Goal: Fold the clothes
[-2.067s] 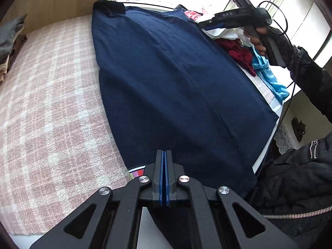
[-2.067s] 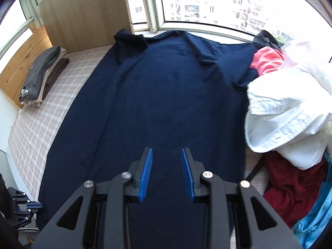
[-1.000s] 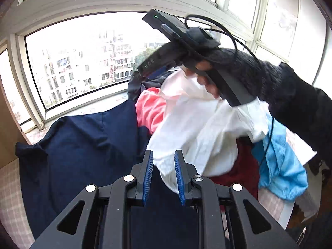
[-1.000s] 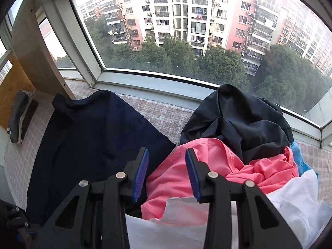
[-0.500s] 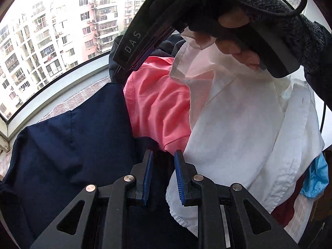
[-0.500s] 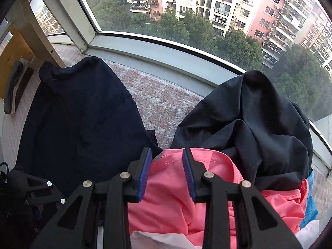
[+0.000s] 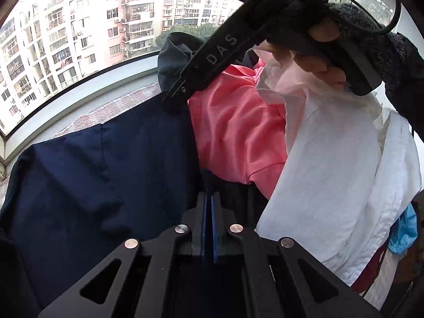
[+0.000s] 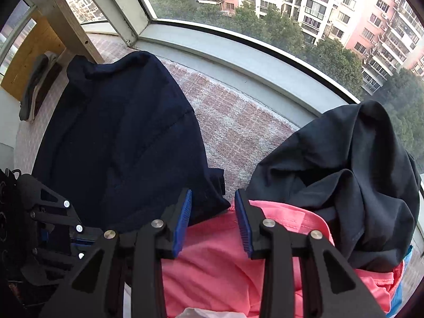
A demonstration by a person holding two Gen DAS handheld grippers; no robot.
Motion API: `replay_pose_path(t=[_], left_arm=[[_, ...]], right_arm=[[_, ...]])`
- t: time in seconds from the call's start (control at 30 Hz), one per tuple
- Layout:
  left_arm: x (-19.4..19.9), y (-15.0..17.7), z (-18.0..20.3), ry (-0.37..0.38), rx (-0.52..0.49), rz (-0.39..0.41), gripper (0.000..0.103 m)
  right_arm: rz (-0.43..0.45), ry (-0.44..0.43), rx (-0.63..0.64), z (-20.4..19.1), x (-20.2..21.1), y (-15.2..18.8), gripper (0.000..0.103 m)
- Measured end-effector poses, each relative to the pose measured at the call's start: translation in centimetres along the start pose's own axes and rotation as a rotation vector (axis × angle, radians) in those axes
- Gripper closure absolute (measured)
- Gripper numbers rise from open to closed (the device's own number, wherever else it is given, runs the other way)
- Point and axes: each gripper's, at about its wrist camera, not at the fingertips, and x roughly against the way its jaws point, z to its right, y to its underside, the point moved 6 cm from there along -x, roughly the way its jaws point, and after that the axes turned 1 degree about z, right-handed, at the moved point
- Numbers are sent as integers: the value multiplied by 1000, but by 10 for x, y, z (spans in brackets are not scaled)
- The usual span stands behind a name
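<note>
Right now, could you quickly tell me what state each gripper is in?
Left gripper: shut; whether it pinches the navy garment cannot be told.
Right gripper: jaws opening over the pink garment, gripping nothing.

We see a pink-checked cover (image 8: 233, 122) over the window-side platform, running along the window sill (image 8: 238, 53). A navy garment (image 8: 119, 137) lies spread flat on it below the sill. Right of the navy garment sits a heap: black garment (image 8: 357, 172), pink garment (image 8: 225, 265), white shirt (image 7: 331, 185). Far left of it, folded clothes (image 8: 37, 84) are stacked by the wooden wall
</note>
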Motion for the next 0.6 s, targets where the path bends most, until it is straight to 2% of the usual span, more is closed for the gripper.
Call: replay_pose_path(t=[0.17, 0.2, 0.27, 0.33, 0.4, 0.5, 0.6], left_arm=[[34, 1, -6, 94, 105, 101, 101], [37, 3, -5, 99, 110, 111, 101], [44, 6, -3, 122, 120, 133, 101], [50, 10, -4, 146, 144, 156, 101], [51, -2, -9, 167, 161, 175, 101], [53, -6, -7, 205, 180, 199, 101], [57, -12, -10, 225, 201, 253, 101]], right_arm=[[-12, -64, -10, -3, -9, 0, 67], [-19, -69, -14, -4, -10, 0, 81], [-9, -63, -19, -5, -8, -3, 96], [34, -97, -47, -5, 3, -8, 97], [94, -138, -103, 0, 19, -16, 97], [170, -146, -204, 17, 39, -24, 97], [208, -168, -268, 28, 46, -27, 97]])
